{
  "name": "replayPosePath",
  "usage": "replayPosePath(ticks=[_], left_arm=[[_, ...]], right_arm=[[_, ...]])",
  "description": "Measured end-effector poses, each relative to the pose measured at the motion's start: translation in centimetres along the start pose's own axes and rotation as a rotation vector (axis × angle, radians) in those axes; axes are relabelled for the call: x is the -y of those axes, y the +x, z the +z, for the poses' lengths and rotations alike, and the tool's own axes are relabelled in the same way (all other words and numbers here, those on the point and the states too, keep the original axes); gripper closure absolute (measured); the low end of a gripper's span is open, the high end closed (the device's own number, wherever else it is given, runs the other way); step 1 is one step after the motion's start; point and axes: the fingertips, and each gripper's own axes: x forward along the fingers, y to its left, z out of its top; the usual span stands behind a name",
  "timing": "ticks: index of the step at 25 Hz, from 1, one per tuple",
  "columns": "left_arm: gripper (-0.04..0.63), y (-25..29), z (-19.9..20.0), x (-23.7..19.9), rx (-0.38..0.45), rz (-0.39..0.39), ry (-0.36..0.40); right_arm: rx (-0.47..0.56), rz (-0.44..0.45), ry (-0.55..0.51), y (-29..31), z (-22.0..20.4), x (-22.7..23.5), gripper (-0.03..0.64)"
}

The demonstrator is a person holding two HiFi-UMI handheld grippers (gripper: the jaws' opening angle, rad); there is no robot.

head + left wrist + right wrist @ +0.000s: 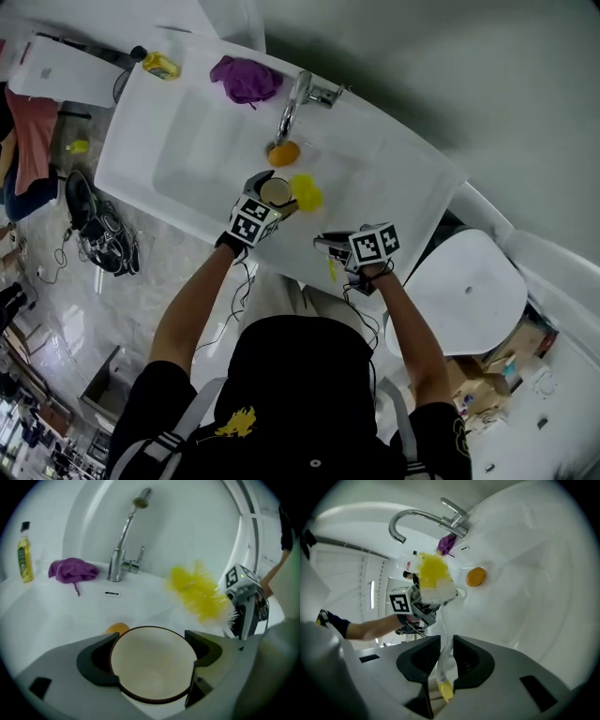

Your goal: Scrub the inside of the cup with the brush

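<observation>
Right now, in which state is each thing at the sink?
cup: empty, clamped in the left gripper
brush: handle clamped in the right gripper, bristles outside the cup
tap: no water running
purple cloth: crumpled on the sink rim
yellow bottle: upright, capped

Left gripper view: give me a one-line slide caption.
Left tool holds the cream cup over the white sink, yellow brush close beside it.

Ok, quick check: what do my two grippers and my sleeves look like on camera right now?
The left gripper and right gripper both have light grey bodies with black, curved jaw pads. Each carries a white cube printed with black square markers: left cube, right cube. Thin dark cables trail beneath them. The person wears a black short-sleeved top.
</observation>
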Motion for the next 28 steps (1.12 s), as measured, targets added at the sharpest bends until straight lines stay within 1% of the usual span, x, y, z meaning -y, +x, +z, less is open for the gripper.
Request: replayPosePath(ticks=[1,3,5,6,7,11,13,14,15,17,20,22,24,26,28], left_arm=[[0.144,0.3,-0.3,-1.1,0.018,0.026,-0.033],[0.144,0.9,-1.4,-3.0,0.040,0.076,-0.072],[0.144,1.8,-2.8,-4.3,0.036,0.107,-0.094],[0.144,2.4,-3.2,-4.7,0.029,0.109,-0.095],[0.144,3.1,-3.4,-4.8,0.030,0.102,-0.083],[0.144,5.7,-2.6,-3.8,0.081,0.038,0.031],[0.144,6.9,-2.8,-3.0,0.085,0.006,0.073],[0.144,7.3,-2.9,-2.6,0.087,-0.010,0.092],[0.144,7.6,-2.9,-2.1,0.095,-0.022,0.109],[0.144,7.8,-2.8,-1.9,0.119,-0.021,0.121],[0.143,8.0,-2.7,-2.7,0.133,0.011,0.096],[0.143,8.1,-2.9,-2.8,0.104,0.013,0.084],[0.143,8.2,-3.5,-2.6,0.055,0.005,0.092],[0.143,8.2,-3.9,-2.4,0.012,-0.004,0.115],[0.143,7.9,-4.8,-2.2,-0.044,-0.010,0.109]], right_arm=[[0.008,-0.052,-0.019,0.4,-0.2,1.1,0.511],[0.071,-0.155,-0.020,1.2,0.1,3.2,0.526],[0.144,-0.264,0.023,2.2,1.0,5.6,0.528],[0.174,-0.317,0.046,2.8,1.6,6.8,0.532],[0.199,-0.370,0.062,3.3,2.3,8.0,0.534],[0.267,-0.605,0.095,4.1,4.8,12.7,0.545],[0.274,-0.706,0.097,3.8,5.5,14.5,0.545],[0.271,-0.741,0.097,3.7,5.7,15.2,0.545],[0.267,-0.765,0.096,3.7,5.7,15.8,0.545],[0.264,-0.782,0.099,3.8,5.8,16.5,0.544],[0.256,-0.776,0.094,4.3,6.2,16.8,0.541],[0.231,-0.777,0.075,4.6,6.0,16.8,0.527],[0.212,-0.766,0.055,4.9,5.6,16.5,0.469],[0.208,-0.742,0.046,4.6,5.2,15.6,0.434],[0.218,-0.720,0.045,3.9,4.8,14.5,0.431]])
